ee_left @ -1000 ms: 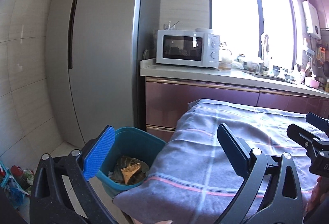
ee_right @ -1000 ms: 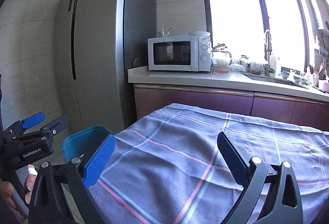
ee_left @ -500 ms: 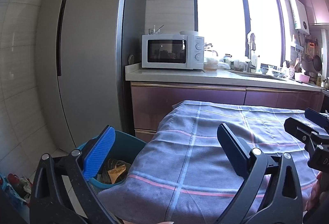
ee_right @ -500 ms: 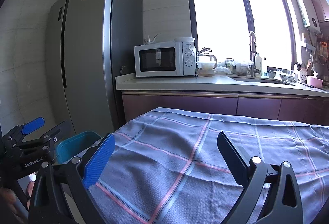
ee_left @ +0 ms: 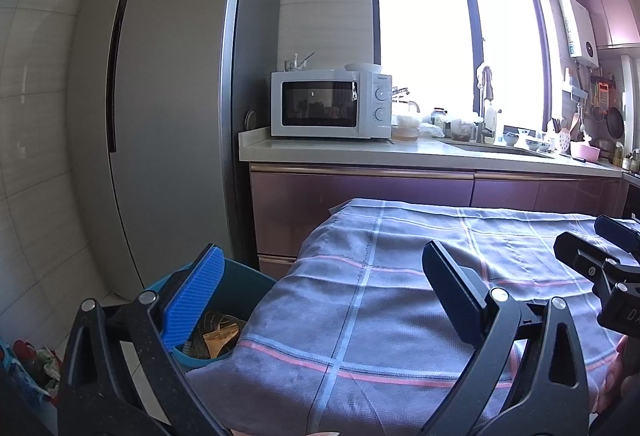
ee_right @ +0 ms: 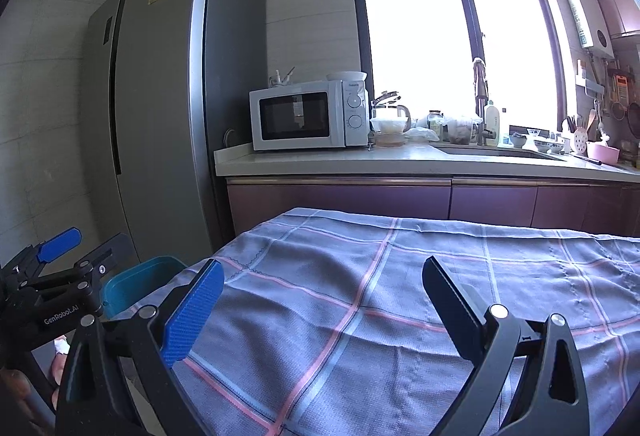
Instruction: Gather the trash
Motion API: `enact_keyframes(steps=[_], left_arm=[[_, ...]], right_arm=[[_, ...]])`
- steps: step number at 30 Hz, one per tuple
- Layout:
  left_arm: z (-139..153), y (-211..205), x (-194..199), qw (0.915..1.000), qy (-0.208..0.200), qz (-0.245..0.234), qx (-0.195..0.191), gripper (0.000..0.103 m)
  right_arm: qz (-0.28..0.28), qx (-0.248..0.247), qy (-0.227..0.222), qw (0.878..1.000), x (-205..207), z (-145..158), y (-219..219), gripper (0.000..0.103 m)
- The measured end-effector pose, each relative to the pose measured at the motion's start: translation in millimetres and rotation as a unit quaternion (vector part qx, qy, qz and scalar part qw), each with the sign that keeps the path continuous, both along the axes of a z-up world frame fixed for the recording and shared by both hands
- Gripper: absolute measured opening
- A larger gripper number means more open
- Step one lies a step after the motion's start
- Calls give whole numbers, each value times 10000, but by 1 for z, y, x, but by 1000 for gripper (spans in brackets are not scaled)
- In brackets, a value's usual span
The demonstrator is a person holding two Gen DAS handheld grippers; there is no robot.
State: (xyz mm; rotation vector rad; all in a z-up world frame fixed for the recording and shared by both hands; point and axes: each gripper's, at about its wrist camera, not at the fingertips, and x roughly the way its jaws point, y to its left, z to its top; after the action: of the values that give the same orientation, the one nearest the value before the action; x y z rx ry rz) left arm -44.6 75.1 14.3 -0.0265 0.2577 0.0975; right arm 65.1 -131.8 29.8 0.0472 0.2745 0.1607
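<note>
We hold both grippers, left (ee_left: pixel 320 288) and right (ee_right: pixel 320 300), wide apart and empty over the cloth (ee_right: pixel 400 276). The bin (ee_left: pixel 244 288) with trash (ee_left: pixel 218 336) sits left.

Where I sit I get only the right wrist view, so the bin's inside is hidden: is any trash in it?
Observer: Yes. The left wrist view looks into the bin: crumpled brown and orange wrappers lie at its bottom.
Operator: Anything on the floor near it?
Observer: A colourful heap lies on the floor by the tiled wall, apart from the bin. It is too blurred to tell whether it is trash.
</note>
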Motion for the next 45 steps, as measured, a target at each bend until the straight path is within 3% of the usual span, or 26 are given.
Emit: enact_keyframes(steps=[45], left_arm=[[-7, -5, 5, 9999, -42, -28, 93, 98]], right_arm=[[-153, 144, -23, 9998, -2, -6, -13, 96]])
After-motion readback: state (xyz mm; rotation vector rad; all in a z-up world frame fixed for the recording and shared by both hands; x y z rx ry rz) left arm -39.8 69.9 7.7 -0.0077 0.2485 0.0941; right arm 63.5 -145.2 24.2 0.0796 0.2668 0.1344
